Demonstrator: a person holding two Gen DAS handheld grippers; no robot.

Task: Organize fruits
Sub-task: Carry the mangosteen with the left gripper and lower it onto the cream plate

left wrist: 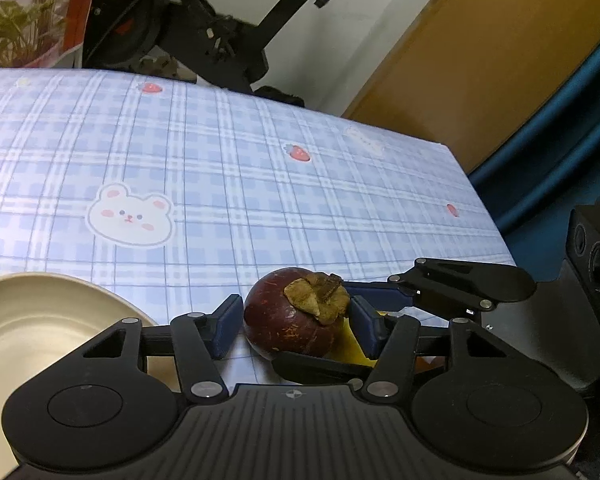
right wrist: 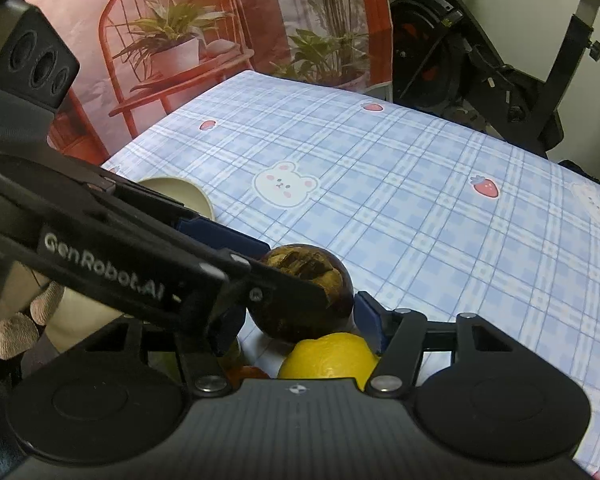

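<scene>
The left gripper (left wrist: pixel 294 322) points down at the desk (left wrist: pixel 228 184), near its right edge, and its blue pads (left wrist: pixel 226 326) sit on both sides of a dark red mangosteen (left wrist: pixel 296 320). The jaws are half open around the fruit; the left pad looks to be touching the skin, and the right pad sits against the dry brown cap, so the fruit looks held. A yellow lemon (right wrist: pixel 328 356) lies just beside the mangosteen, on the near side. The right gripper (right wrist: pixel 300 320) also tilts down, and its jaws stand on either side of the lemon; its right blue pad (right wrist: pixel 368 316) is close to the lemon, but I cannot tell if the pads press on it. The left gripper's black arm crosses in front of the right camera. A cream bowl (left wrist: pixel 32 320) sits on the desk to the left of the fruit. A hand in a knitted glove (right wrist: pixel 16 332) shows at the far left, holding the left gripper.
</scene>
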